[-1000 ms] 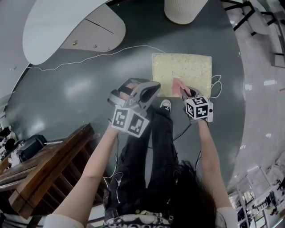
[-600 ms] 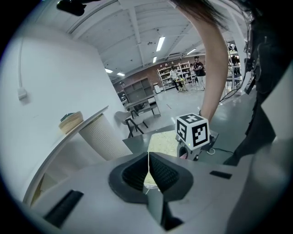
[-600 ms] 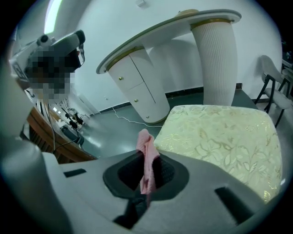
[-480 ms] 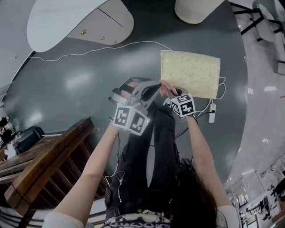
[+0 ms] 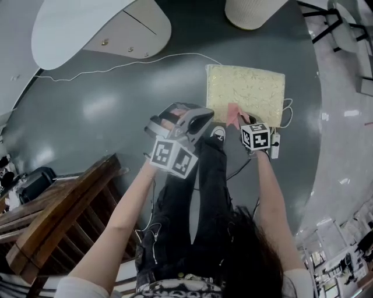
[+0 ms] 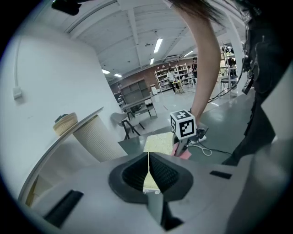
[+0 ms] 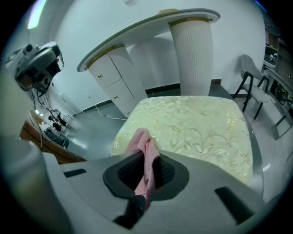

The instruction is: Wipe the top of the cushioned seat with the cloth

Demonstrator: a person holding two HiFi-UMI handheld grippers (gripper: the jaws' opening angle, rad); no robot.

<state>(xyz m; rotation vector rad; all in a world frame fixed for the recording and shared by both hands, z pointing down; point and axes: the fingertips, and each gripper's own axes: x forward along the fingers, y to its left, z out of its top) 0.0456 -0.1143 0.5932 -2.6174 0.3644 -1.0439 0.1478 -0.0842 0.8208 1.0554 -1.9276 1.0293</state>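
Grey floor [image 5: 105,110] lies open at 9 o'clock of the seat [image 5: 250,87]. A ribbed column [image 5: 247,11] stands near its 12 o'clock edge, and a cable [image 5: 287,113] runs just beside its 3 o'clock edge. Right gripper [image 5: 238,119] pinches the pink cloth [image 5: 233,112] on the seat's 6 o'clock edge — rightward of the corner it held half a second ago. Left gripper [image 5: 203,118] — jaws pressed together, empty — hangs at the seat's 8 o'clock. The right cube [image 5: 255,137] bears black-and-white square markers.

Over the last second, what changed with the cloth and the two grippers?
The right gripper, shut on the pink cloth, swept it left along the near edge of the cushioned seat, then back right to roughly where it began. The left gripper stayed shut and empty, off the seat's left side.
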